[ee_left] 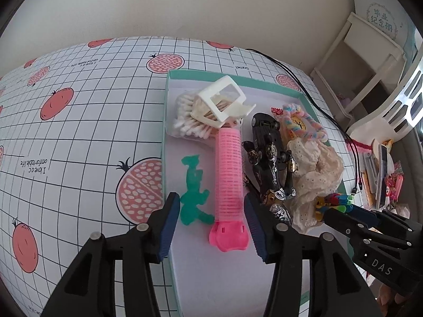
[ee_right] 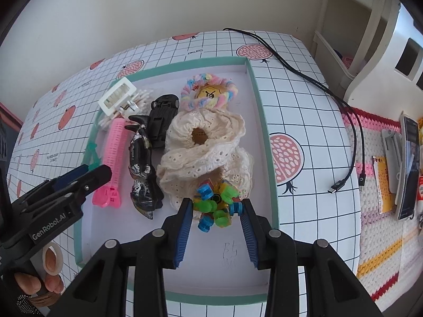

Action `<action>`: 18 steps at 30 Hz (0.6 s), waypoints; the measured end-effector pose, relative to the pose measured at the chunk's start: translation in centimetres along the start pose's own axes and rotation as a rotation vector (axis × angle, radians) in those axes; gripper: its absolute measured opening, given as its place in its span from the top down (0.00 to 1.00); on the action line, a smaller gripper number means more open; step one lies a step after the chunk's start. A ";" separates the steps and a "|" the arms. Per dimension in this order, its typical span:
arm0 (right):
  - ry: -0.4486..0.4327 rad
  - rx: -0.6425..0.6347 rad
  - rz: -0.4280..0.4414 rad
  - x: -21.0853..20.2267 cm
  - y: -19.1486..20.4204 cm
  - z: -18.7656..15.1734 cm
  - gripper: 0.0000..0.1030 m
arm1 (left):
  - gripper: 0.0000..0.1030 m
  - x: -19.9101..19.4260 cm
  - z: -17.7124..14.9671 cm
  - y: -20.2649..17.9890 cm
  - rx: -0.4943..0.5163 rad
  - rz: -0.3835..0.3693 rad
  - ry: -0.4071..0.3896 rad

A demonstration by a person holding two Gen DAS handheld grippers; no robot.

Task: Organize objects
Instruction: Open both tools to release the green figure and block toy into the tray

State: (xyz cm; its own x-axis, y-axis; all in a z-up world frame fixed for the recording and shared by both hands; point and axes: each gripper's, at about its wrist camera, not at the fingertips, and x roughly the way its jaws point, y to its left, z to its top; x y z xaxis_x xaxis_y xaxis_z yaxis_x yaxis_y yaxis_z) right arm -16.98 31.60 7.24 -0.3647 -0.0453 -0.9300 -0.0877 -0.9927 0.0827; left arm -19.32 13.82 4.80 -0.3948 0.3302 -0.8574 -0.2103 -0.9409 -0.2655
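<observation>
Tablecloth (ee_left: pixel 79 121) with pomegranates reads "I love a comfortable life" on the left. On it sits a teal-rimmed tray (ee_left: pixel 166 121) holding a green figure (ee_left: pixel 194 185) and pink hair roller (ee_left: pixel 228 169), flanked by the left gripper (ee_left: pixel 211 211), spread wide, "GenRobot.AI" on its body. Rightward lie a black toy car (ee_right: pixel 161 116), cream scrunchie (ee_right: pixel 206 142) and colourful block cluster (ee_right: pixel 215 206) between the unclenched right gripper (ee_right: pixel 215 214), marked "DAS". A charging cable (ee_right: pixel 351 142) trails beside the tray.

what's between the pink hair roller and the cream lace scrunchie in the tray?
Right wrist view: a black glossy hair clip lies between the pink hair roller and the cream lace scrunchie, with a black toy car further back.
</observation>
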 end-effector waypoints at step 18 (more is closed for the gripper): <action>-0.030 0.007 0.006 -0.9 0.3 0.3 0.58 | 0.50 -2.6 1.0 0.5 -0.018 0.045 -0.034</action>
State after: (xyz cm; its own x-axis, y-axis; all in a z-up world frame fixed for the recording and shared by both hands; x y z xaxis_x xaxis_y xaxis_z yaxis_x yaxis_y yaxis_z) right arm -16.93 31.42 8.19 -0.3925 -0.0481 -0.9185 -0.0913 -0.9917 0.0910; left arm -19.26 12.55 7.35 -0.4340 0.2897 -0.8531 -0.1753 -0.9559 -0.2355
